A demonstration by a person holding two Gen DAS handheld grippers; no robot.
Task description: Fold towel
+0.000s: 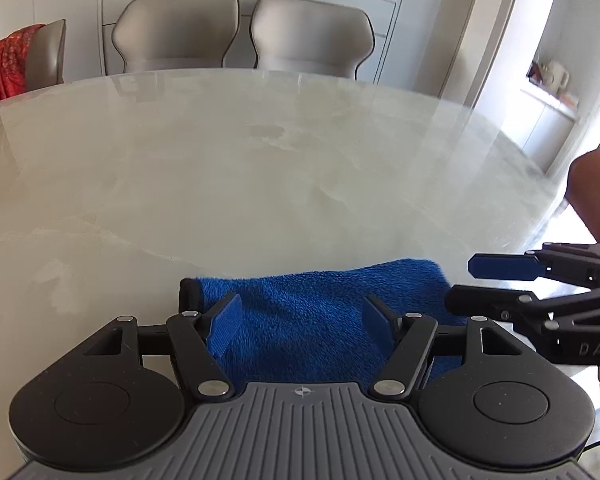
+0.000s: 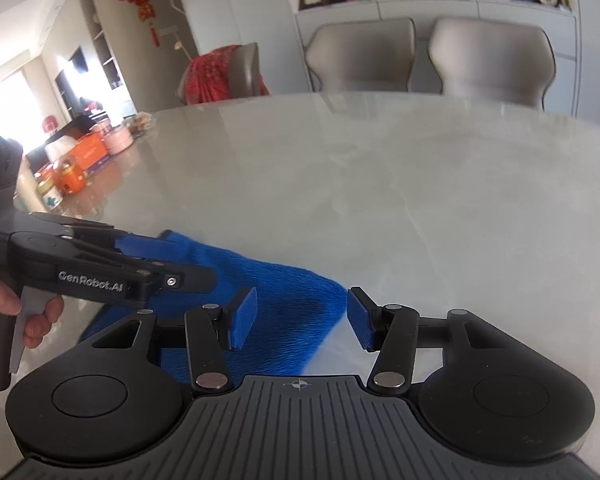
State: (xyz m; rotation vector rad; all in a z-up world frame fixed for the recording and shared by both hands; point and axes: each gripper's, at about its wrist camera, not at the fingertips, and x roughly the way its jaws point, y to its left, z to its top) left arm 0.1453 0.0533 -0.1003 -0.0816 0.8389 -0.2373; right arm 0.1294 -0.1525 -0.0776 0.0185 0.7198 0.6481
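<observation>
We find the blue fleece towel point(image 1: 320, 312) lying on the pale marble-look tabletop point(image 1: 260, 168) at its near edge, directly under both tools. Its long axis runs left to right across the views, its far edge parallel to our side of the tabletop; whether it is already folded we cannot tell.

The left tool point(image 1: 302, 316) stands released, jaws wide apart, over the towel's middle, with cloth visible between the pads. The right tool point(image 2: 302, 318) is likewise released; its jaws straddle the towel's right end, the inner pad over cloth, the outer pad over bare tabletop.

We judge the left tool better centred and the right tool nearer a free corner. The coming fold likely turns on seizing the ends along that left-right axis.
</observation>
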